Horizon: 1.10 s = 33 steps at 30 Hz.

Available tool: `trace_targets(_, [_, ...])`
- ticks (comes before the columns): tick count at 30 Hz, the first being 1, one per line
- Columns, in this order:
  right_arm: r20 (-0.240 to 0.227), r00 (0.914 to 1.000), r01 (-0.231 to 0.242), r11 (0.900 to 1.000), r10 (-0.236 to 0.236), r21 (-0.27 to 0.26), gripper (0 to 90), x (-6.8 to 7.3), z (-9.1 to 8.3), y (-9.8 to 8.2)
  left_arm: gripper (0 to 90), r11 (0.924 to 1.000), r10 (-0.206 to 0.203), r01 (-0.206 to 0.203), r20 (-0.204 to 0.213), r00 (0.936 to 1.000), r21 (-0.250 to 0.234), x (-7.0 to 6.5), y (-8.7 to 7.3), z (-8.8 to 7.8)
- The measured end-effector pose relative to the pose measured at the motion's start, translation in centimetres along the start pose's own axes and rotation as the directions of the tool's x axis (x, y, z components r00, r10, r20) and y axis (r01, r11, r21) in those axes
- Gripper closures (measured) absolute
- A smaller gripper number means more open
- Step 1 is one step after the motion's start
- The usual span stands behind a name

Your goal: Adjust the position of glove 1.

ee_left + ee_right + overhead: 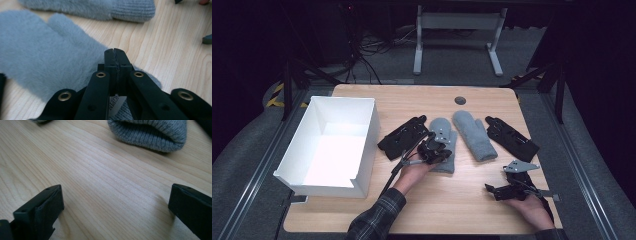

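On a wooden tabletop (427,200), we held the left hand-held gripper (432,152) over the near end of a grey mitten (443,145), its jaws pressed together; in the left gripper view the tips met over the fluffy mitten (45,57), w/ no fabric visibly caught between them (a white label showed just below the jaws). A second grey mitten (474,134) lay just beside the first, cuff toward us. Two black gloves flanked the pair: one black glove (404,137) to the left, touching the first mitten, and another black glove (511,137) to the right of the second.

The right hand-held gripper (507,187) rested low near the tabletop's front-right corner, jaws spread wide over bare wood; its own view showed the ribbed cuff (150,132) of a mitten farther ahead, apart from the jaws.

A white open box (334,145) sat at the tabletop's left edge, well apart from both grippers.
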State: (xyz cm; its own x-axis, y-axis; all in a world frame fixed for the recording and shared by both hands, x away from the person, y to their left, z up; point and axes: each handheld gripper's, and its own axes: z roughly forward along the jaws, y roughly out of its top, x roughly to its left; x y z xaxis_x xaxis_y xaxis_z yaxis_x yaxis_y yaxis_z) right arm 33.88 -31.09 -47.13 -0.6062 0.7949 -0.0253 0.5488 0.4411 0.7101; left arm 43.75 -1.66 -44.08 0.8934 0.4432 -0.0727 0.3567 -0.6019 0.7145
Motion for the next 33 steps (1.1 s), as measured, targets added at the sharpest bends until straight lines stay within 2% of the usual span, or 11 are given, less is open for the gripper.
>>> trace_targets(3, [0.000,1.0000,0.000,1.000,0.000,0.000,0.3,0.0,0.0,0.0,89.9,0.9999,-0.012,0.012,0.003,0.9999,0.008,0.0,-0.1,0.0])
trace_targets(13, [0.000,1.0000,0.000,1.000,0.000,0.000,0.3,0.0,0.0,0.0,89.9,0.9994,0.012,-0.014,0.059,0.9982,0.033,-0.7,-1.0,-1.1])
trace_targets(20, [0.000,1.0000,0.000,1.000,0.000,0.000,0.3,0.0,0.0,0.0,90.0,0.9988,0.019,-0.023,0.086,0.9961,0.044,-1.6,-2.1,-2.2])
trace_targets(28, [0.000,1.0000,0.000,1.000,0.000,0.000,0.3,0.0,0.0,0.0,89.9,0.9962,0.048,-0.056,0.116,0.9921,0.066,-2.9,-3.3,-3.5])
trace_targets(33, [0.001,1.0000,-0.001,1.000,0.001,0.000,0.3,0.0,0.0,0.0,89.9,0.9955,0.049,-0.059,0.134,0.9899,0.074,-3.6,-4.3,-4.4])
